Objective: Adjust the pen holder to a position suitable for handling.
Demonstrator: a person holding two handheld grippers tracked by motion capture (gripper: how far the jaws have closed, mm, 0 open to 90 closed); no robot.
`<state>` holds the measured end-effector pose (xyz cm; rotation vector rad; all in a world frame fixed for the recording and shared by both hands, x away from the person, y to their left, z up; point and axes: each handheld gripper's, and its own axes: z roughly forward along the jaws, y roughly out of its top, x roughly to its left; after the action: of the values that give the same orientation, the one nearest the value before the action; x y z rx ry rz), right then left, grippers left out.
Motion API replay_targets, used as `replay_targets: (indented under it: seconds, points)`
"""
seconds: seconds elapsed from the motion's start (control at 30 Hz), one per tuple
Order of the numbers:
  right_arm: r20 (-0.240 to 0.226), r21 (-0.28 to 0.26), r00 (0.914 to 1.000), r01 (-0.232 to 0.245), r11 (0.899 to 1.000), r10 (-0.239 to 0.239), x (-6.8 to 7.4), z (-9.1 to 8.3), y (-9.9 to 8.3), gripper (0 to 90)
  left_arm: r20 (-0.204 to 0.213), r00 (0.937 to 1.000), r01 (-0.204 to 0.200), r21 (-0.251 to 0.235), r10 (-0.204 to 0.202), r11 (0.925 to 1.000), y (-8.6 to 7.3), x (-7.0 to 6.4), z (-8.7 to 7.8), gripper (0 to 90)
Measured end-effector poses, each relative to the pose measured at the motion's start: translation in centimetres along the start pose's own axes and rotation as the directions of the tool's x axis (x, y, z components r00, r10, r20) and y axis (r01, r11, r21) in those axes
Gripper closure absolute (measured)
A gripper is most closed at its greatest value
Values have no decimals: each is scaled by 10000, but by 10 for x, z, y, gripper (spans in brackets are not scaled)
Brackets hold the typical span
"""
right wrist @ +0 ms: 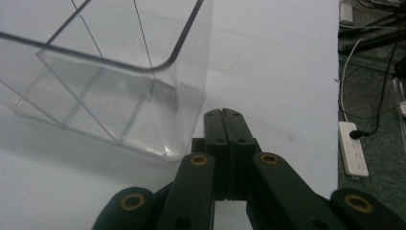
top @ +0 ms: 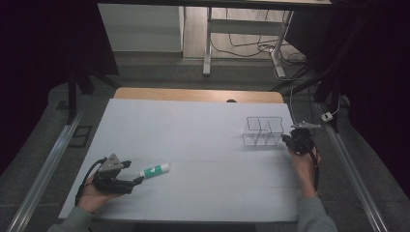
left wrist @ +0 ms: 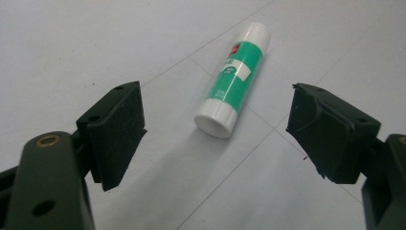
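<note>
Here the left gripper (left wrist: 215, 129) lay jaws wide apart, near a green-and-white glue stick (left wrist: 234, 79); the right gripper (right wrist: 224, 120), jaws pressed together, rested beside a clear divided organiser (right wrist: 110, 72).

Your glue stick (left wrist: 233, 79), centre of the frame, is green with a white cap, a white base and a white label patch bearing a small red mark. Both hand-held grippers are black: your left hand-held gripper (left wrist: 216, 136) and your right hand-held gripper (right wrist: 223, 115), which shows brass-coloured rivets. The organiser (right wrist: 103, 72) at upper left is clear. The desk (top: 193, 125) is white with faint grey lines.
</note>
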<state>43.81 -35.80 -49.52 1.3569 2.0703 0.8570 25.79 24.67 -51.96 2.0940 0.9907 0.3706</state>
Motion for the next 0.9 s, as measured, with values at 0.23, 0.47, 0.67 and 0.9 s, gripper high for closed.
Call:
replay_targets:
  seconds: [0.23, 0.47, 0.67, 0.9]
  points:
    - [-177, 7, 9994, 291, 9996, -291, 0, 7, 4, 890, -10, 10000, -21, 16, 21, 10000, 0, 0, 0, 199]
    - [-370, 1, 9988, 307, 9995, -307, -1, 10, 3, 890, 21, 10000, 30, -33, -30, 10000, 0, 1, 0, 199]
    - [-322, 95, 9981, 536, 9985, -533, 0, 10, 3, 890, 15, 10000, 3, 0, -3, 10000, 0, 1, 0, 199]
    - [-480, 84, 9977, 473, 9988, -469, 1, 10, 3, 890, 8, 10000, 13, 32, -13, 10000, -1, 1, 1, 199]
